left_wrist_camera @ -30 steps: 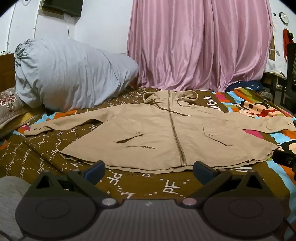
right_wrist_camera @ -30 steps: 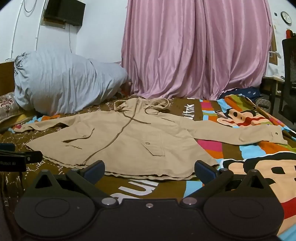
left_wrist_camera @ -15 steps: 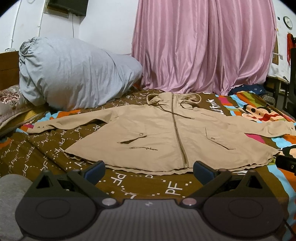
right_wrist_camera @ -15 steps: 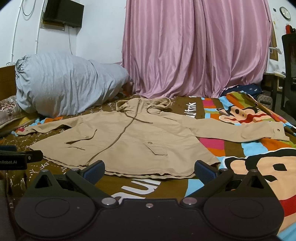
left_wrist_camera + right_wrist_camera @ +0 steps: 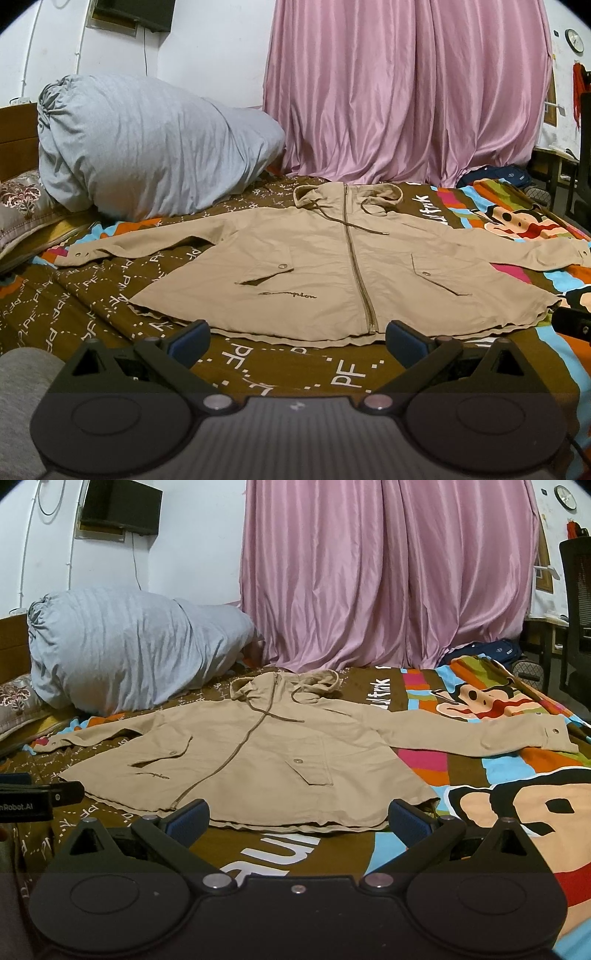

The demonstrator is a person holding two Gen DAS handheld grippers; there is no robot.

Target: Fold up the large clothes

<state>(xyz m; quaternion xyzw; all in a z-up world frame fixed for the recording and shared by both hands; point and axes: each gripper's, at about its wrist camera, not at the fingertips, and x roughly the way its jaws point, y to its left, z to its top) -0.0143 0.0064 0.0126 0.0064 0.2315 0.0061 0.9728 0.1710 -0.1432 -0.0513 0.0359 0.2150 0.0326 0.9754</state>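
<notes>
Left gripper (image 5: pixel 297 336): jaws spread wide, nothing held, hovering over the bedspread (image 5: pixel 288 373) just short of the jacket hem. Right gripper (image 5: pixel 298 818): jaws likewise spread wide and empty, its right fingertip level with the hem's right corner.

Jacket (image 5: pixel 332 269): tan, hooded, lying flat and front-up on the bedspread, zipper (image 5: pixel 357 266) closed from hem to collar. Both sleeves extend outward to either side; the right-hand sleeve (image 5: pixel 476 734) lies across the cartoon-print section of the bedspread. The hood (image 5: pixel 347 194) points toward the pink curtain (image 5: pixel 406 92). Two drawcords trail over the chest. Each front panel carries one snap-flap pocket.

A large grey bundle (image 5: pixel 147 147) sits at the far left of the bed, apart from the jacket. The left gripper's side also shows at the left edge of the right wrist view.
</notes>
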